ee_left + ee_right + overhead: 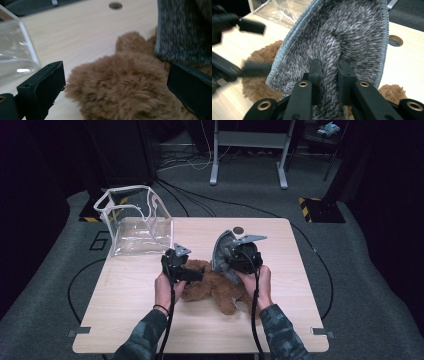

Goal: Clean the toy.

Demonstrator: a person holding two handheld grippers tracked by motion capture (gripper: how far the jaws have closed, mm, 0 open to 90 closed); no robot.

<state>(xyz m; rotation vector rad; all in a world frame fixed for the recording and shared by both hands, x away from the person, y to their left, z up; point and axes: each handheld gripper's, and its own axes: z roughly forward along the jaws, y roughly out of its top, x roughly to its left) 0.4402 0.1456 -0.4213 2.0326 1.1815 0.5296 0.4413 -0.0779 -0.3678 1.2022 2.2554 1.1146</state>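
A: What is laid out on the surface (130,310), largest first?

B: A clear plastic bag (131,222) is stood at about ten o'clock in the high view, mouth upward. A brown plush bear (212,285) is laid near the middle, its long axis running roughly from ten o'clock to four o'clock. A grey knitted garment (222,255) is held up above it, at the bear's one o'clock side.

A: How are the fingers set?

B: On the right gripper (329,75) they are pinched on a fold of the grey garment, which rises upright from them, its stitched edge curving toward twelve o'clock. On the left gripper (112,82) they are spread wide, with the bear's furry mass between them; whether the pads press on it cannot be told.

A: Which relation is the next move judged to turn on?

B: The garment is hung just above the bear, apparently still caught on it. The left gripper is the nearer to the bear, so the bear would likely be steadied there while the garment is drawn off.
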